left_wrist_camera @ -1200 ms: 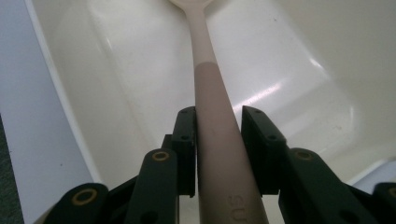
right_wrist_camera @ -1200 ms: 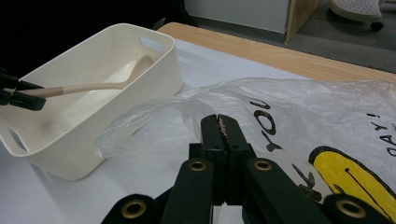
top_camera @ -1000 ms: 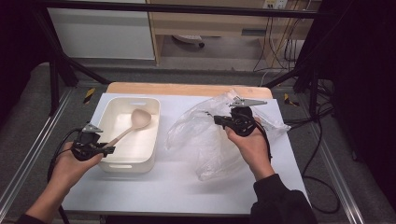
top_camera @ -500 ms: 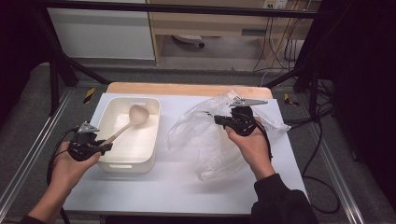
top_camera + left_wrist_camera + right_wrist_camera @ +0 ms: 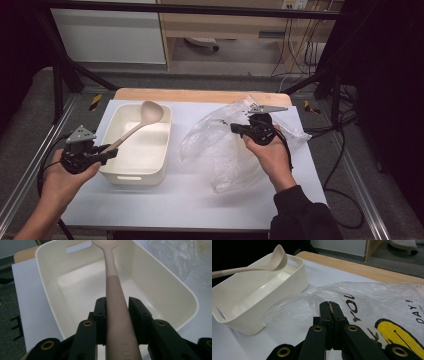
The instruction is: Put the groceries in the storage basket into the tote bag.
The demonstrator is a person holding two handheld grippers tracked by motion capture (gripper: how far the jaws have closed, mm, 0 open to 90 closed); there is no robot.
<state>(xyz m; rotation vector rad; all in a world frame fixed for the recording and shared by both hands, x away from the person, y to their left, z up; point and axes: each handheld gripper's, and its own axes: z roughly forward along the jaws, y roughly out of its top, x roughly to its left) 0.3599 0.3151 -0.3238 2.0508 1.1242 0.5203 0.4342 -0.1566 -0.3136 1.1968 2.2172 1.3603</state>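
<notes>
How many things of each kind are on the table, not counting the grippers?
Beige long-handled plastic ladle: 1
Cream rectangular plastic tub: 1
Clear crinkly plastic bag with black and yellow print: 1
Total: 3

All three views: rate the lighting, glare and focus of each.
High view: table evenly lit, surroundings dark, faint sheen on the bag. Left gripper view: tub sharp, spoon handle soft near the lens. Right gripper view: print on the bag sharp, gripper base slightly soft, upper left black.
</notes>
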